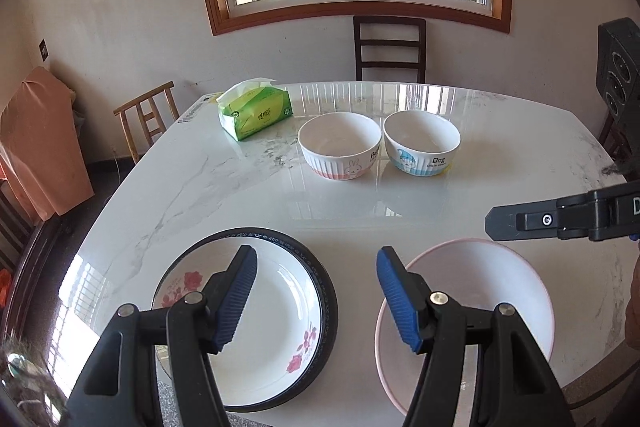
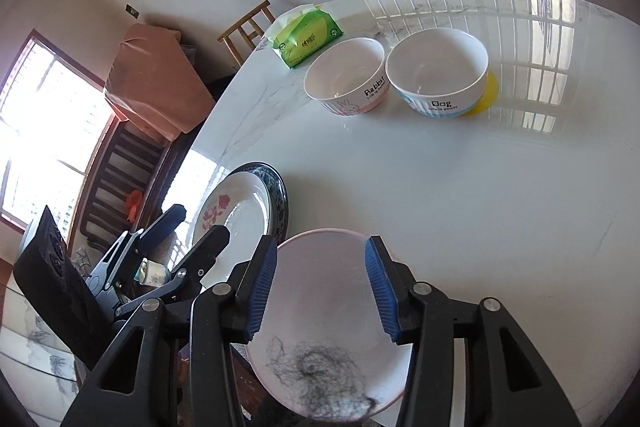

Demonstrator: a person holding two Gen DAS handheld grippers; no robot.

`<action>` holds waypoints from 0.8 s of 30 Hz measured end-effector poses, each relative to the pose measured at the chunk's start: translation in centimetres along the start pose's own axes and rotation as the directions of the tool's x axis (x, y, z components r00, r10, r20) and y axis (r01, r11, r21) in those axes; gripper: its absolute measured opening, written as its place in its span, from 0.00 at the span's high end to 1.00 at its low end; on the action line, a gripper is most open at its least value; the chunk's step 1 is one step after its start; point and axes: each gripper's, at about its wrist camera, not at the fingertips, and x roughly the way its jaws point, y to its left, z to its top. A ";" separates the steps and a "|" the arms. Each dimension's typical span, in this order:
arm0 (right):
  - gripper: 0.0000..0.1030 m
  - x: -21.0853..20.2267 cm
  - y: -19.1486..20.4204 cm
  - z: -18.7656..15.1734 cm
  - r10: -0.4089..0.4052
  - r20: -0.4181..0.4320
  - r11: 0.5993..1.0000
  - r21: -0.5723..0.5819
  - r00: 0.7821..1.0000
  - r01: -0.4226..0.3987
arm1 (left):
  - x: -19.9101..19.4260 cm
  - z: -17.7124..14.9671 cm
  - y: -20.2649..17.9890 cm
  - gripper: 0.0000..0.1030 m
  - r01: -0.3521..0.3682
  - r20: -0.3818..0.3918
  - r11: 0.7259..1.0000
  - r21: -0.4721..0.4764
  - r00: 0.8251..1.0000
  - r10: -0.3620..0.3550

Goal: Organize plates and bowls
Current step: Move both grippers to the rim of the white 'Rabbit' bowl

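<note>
Right gripper (image 2: 320,291), jaws wide and empty, poised over pink plate (image 2: 328,307); left gripper (image 1: 316,299), likewise open, seemingly between both plates, floral plate (image 1: 276,311) leftward.

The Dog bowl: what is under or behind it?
A yellow flat thing pokes out from beneath the Dog bowl on its right side, resting on the table. The bowl covers most of it, so what it is stays unclear.
</note>
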 end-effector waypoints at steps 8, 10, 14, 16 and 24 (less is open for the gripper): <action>0.57 2.4 0.8 2.3 0.020 -0.033 0.999 0.036 0.999 -0.019 | 2.2 1.6 1.9 0.38 0.049 -0.032 0.998 -0.046 0.998 -0.051; 0.57 3.0 0.8 3.0 0.021 -0.039 0.998 0.056 0.999 -0.019 | 3.1 2.4 2.5 0.38 0.084 -0.057 0.995 -0.060 0.995 -0.088; 0.57 3.7 1.0 5.0 -0.001 -0.023 0.996 0.086 1.000 0.003 | 5.1 5.1 4.4 0.38 0.163 -0.132 0.980 -0.115 0.975 -0.178; 0.57 4.2 1.1 6.4 -0.012 -0.022 0.994 0.109 1.000 0.014 | 6.4 6.7 5.4 0.38 0.196 -0.169 0.970 -0.145 0.961 -0.219; 0.73 7.7 -0.7 9.9 -0.025 -0.043 0.951 0.306 0.999 0.037 | 12.0 12.8 7.3 0.38 0.214 -0.216 0.962 -0.168 0.945 -0.247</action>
